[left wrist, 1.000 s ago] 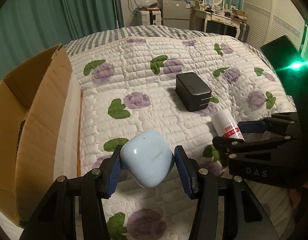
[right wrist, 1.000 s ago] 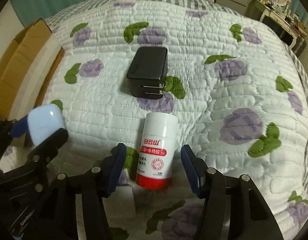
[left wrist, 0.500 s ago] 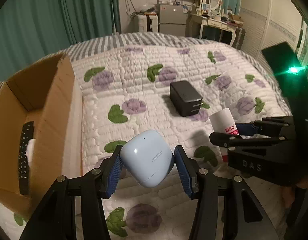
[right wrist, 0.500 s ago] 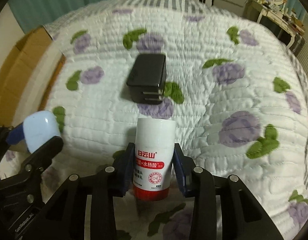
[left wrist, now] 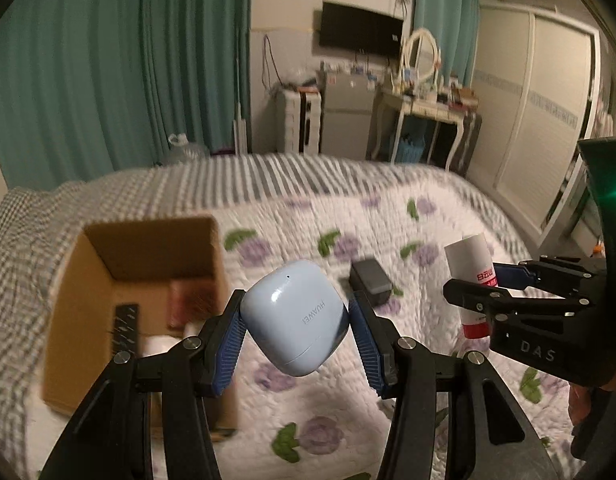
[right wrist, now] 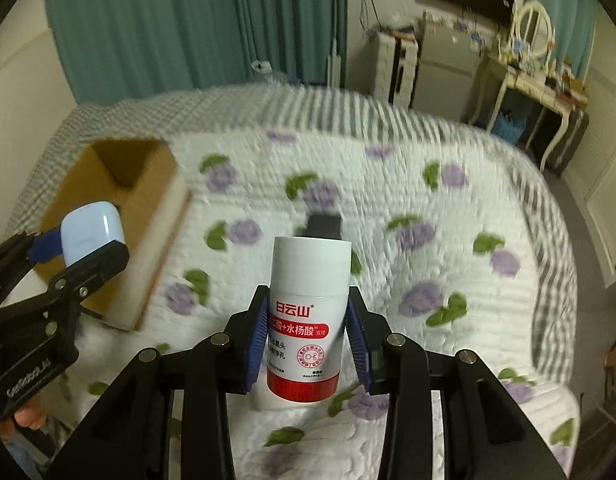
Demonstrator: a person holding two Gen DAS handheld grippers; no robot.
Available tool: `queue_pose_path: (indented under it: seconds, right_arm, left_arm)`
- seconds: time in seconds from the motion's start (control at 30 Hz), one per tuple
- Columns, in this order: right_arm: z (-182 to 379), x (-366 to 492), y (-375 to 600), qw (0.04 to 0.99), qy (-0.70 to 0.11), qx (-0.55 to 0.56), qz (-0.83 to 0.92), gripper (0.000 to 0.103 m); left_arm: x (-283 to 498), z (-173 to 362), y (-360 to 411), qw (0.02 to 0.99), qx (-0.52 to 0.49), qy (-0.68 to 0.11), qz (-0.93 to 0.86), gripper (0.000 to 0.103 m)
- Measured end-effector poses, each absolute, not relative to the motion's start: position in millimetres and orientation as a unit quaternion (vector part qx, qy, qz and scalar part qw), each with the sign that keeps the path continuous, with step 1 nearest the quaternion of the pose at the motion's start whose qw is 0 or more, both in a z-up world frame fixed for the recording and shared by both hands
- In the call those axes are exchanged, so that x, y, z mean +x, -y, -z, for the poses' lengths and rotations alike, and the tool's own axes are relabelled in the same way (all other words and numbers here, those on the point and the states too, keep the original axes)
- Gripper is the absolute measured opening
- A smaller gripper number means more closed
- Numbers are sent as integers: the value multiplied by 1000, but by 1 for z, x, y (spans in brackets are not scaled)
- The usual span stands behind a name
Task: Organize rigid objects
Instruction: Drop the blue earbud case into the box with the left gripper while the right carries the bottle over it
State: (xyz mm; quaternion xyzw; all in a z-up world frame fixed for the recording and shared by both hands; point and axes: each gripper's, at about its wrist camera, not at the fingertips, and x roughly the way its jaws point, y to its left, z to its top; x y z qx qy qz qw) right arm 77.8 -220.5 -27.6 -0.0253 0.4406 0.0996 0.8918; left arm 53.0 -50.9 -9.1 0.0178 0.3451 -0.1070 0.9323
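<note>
The left tongs (left wrist: 295, 320) pinch a pale blue rounded plastic earbud case (left wrist: 295, 317) between their blue ribbed pads, holding it in the air above the quilt, tilted, with its lettering running up its face. The right tongs (right wrist: 308, 334) are pressed against a white cylindrical plastic bottle with a red base band and red lettering (right wrist: 309, 320), gripping its lower half while it stands upright and clear of the bed. In the left wrist view the bottle shows to the right of the case, the two well apart. Below them lies the white quilted bedspread with purple flowers and green leaves (right wrist: 447, 240), and on it, beyond both held things, rests a black rectangular charger block (left wrist: 369, 278), partly hidden behind the bottle in the right wrist view. To the left an open brown cardboard box (left wrist: 148, 264) sits on the bed; inside it a black remote control (left wrist: 124, 330) lies along the floor, beside blurred reddish and white things. A grey-striped sheet (left wrist: 244, 180) borders the far edge of the quilt. The quilt between the box and the charger is bare.
</note>
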Motion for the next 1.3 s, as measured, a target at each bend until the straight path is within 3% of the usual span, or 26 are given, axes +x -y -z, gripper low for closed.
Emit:
queue_pose_path:
  seconds: [0.23,0.4,0.6,1.0,1.3]
  right_arm:
    - [-31,65,150,905,-397,-46,-145,37]
    - [-39,62,95,900,-390,-60,-185,37]
    - [-18,72,38,885,-403,-68,-221,37]
    - [35,106,8,868,-442,-90,-209,37]
    - [53,121,10,864,-453,-83,-202,37]
  left_arm:
    - [52,-26,-11,943,12,-320,87,52]
    - [59,-22,-61,944,13,-323,68,52]
    - [69,12,-103,935,13,-351,54,52]
    - [88,79,-103,910,42,-400,100,52]
    - [86,80,-109,918,34,-385,90,61]
